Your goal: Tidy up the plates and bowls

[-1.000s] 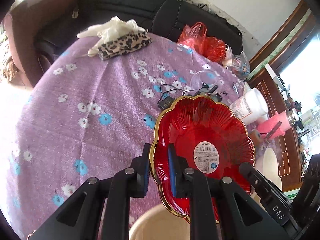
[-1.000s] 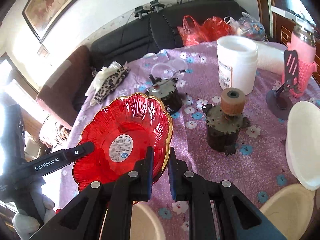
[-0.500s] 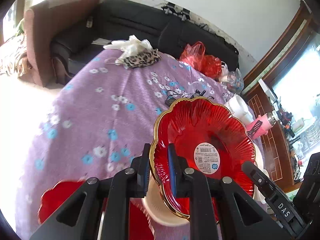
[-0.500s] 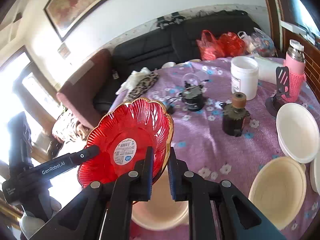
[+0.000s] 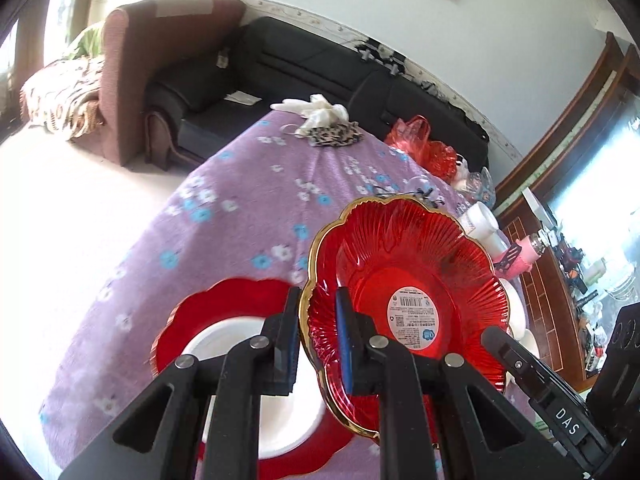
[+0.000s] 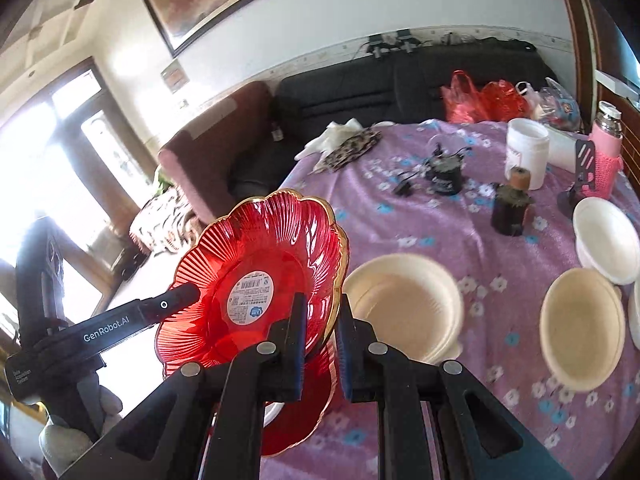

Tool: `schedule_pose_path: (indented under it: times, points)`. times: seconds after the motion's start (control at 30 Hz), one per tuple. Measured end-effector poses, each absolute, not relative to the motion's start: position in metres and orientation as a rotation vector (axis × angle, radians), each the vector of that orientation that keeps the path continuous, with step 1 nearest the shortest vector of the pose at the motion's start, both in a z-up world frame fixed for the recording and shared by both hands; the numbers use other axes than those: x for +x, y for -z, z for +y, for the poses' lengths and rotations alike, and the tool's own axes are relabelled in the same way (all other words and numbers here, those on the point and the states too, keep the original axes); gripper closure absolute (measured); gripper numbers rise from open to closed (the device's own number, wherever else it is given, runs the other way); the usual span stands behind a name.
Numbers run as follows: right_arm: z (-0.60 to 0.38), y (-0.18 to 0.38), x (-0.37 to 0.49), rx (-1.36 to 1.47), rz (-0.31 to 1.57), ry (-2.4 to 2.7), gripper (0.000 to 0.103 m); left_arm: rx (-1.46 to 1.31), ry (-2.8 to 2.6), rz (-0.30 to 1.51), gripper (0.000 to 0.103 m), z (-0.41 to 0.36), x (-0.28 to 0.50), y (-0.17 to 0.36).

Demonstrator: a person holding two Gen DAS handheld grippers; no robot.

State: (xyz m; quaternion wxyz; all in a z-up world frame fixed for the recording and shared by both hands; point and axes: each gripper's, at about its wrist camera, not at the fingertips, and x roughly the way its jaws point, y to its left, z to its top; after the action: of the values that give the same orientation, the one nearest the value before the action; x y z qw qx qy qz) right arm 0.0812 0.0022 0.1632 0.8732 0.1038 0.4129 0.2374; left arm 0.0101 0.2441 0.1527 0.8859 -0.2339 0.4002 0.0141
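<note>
Red and gold-rimmed, the ribbed glass plate point(image 5: 404, 280) point(image 6: 256, 276) hangs tilted at frame centre, its opposite edges gripped by the left gripper point(image 5: 318, 340) and right gripper point(image 6: 322, 340), above a second red plate point(image 5: 224, 300) on the desk point(image 5: 240, 208).

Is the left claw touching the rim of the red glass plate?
Touching. In the left wrist view the left claw has one finger on each side of the red glass plate rim, clamping its gold edge.
</note>
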Motion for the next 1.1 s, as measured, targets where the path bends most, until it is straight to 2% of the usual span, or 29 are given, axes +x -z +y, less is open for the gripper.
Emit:
schedule_pose_path:
  times: [0.33, 0.73, 1.1]
  points:
    - [0.046, -0.104, 0.067, 0.207, 0.991, -0.562, 0.088, -0.56, -0.117, 0.876, 0.088, 0.284, -0.027, -0.1]
    - [0.066, -0.063, 0.069, 0.157, 1.069, -0.567, 0.087, -0.549, -0.167, 0.916, 0.088, 0.297, -0.034, -0.059]
    - [0.071, -0.047, 0.075, 0.154, 1.102, -0.582, 0.086, -0.49, -0.215, 0.903, 0.087, 0.29, -0.037, -0.055]
